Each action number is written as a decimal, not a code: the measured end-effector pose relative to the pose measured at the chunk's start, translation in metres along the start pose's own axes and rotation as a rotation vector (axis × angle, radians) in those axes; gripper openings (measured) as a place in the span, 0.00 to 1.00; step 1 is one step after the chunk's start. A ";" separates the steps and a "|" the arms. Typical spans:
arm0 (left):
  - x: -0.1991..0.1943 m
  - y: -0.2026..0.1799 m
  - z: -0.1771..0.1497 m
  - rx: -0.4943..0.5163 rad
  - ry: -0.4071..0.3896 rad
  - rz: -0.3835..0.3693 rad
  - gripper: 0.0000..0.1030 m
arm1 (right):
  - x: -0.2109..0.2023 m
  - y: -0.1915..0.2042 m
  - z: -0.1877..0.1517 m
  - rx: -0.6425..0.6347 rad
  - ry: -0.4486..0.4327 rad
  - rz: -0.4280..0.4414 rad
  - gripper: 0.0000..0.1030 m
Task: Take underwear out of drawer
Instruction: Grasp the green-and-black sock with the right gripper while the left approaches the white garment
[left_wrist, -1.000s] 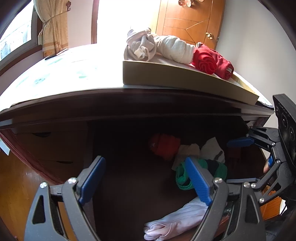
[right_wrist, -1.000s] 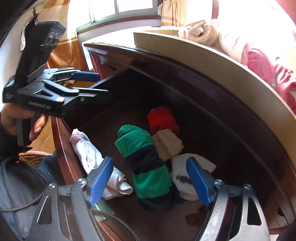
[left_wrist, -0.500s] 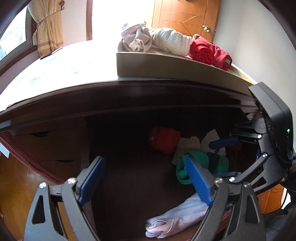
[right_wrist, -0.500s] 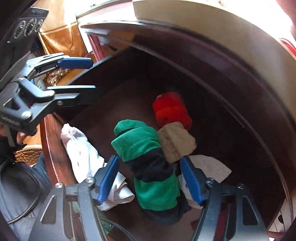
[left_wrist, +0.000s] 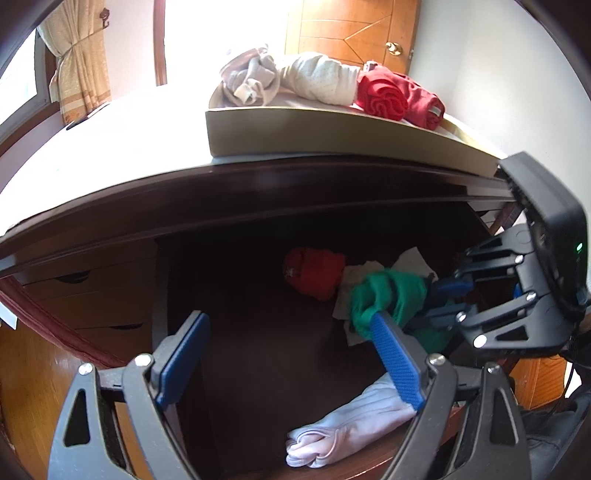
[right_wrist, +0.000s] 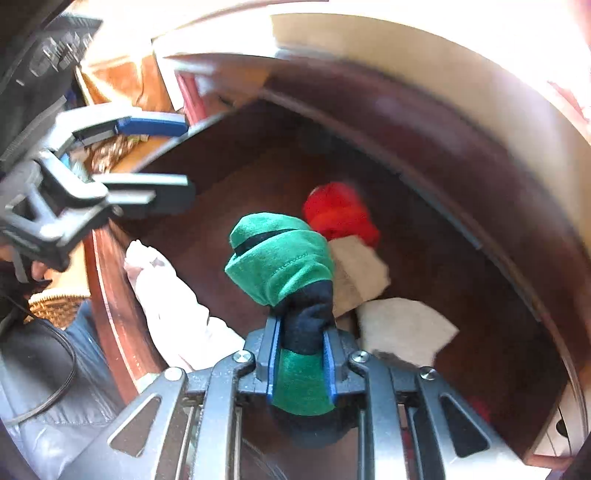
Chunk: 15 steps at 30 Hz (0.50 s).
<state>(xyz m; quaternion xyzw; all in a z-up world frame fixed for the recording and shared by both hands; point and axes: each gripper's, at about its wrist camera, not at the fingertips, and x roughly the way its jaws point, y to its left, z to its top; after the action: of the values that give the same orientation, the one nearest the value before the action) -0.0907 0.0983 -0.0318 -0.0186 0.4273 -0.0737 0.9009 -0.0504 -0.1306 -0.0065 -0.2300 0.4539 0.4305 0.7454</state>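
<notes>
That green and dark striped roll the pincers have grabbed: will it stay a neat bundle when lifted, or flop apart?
Probably floppy: the green-and-navy roll already bulges above the right gripper, pinched narrow between its pads. It looks like soft knit, so likely light and unlikely to slip, though loose ends may unroll.

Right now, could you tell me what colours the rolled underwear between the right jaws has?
Green with dark navy bands, clearest in the right wrist view.
</notes>
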 end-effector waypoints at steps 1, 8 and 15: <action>0.001 -0.001 0.000 0.009 0.008 -0.008 0.88 | -0.006 -0.001 -0.003 0.013 -0.017 0.002 0.20; 0.013 -0.015 -0.001 0.104 0.165 -0.143 0.88 | -0.041 -0.011 -0.029 0.076 -0.130 -0.008 0.20; 0.033 -0.020 0.001 0.224 0.384 -0.244 0.88 | -0.045 -0.021 -0.033 0.097 -0.166 -0.005 0.20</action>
<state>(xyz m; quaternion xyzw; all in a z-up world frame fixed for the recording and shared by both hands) -0.0714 0.0732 -0.0545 0.0442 0.5744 -0.2308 0.7841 -0.0578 -0.1854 0.0166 -0.1585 0.4102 0.4237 0.7919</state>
